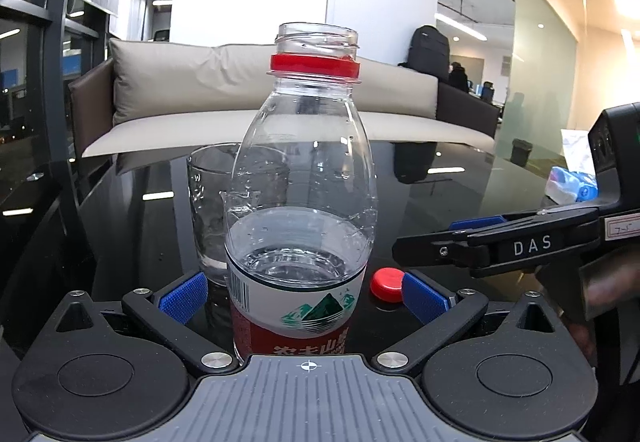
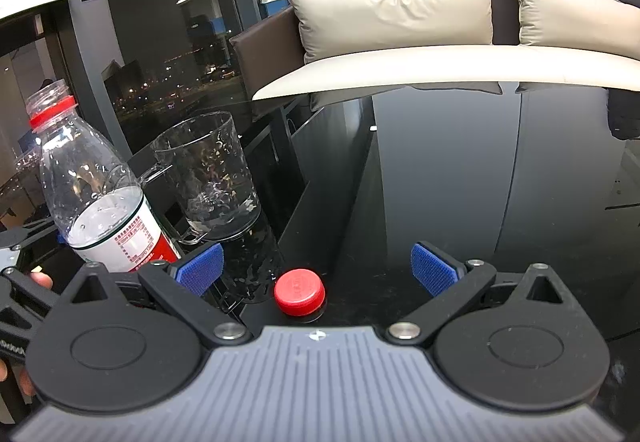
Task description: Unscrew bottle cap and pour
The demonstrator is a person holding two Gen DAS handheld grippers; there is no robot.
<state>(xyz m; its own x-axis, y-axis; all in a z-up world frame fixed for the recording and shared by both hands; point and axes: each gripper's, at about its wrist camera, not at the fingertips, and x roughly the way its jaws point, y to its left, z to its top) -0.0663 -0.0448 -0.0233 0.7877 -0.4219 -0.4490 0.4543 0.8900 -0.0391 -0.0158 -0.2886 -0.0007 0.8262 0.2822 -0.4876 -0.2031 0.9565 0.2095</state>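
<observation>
On the glossy black tabletop [image 2: 460, 177] stands a clear plastic water bottle [image 1: 300, 209] with a white and red label, upright, its mouth uncapped and only the red tamper ring left around the neck; water fills it to roughly the top of the label. It sits between the blue-padded fingers of the left gripper [image 1: 304, 296], whose jaws are spread wide, with a clear gap on either side of the bottle, so the pads are not touching it. Just behind the bottle, and a little to its left in the left wrist view, is a clear glass mug [image 2: 208, 177] with a handle, upright on the table and holding only a shallow pool of water at the bottom. The small red screw cap [image 2: 299, 292] lies flat on the table, top side up, apart from the bottle and off to its right. The right gripper [image 2: 316, 270] hangs low over that cap with its jaws likewise parted wide; the cap lies between the two blue pads but touches neither. From the left wrist view, that right gripper reaches in from the right edge, black with the letters DAS on its side, and part of a person's hand shows behind it. Beyond the table runs a brown sofa [image 2: 272, 49] with beige cushions [image 2: 396, 13], and dark windows show city lights outside.
</observation>
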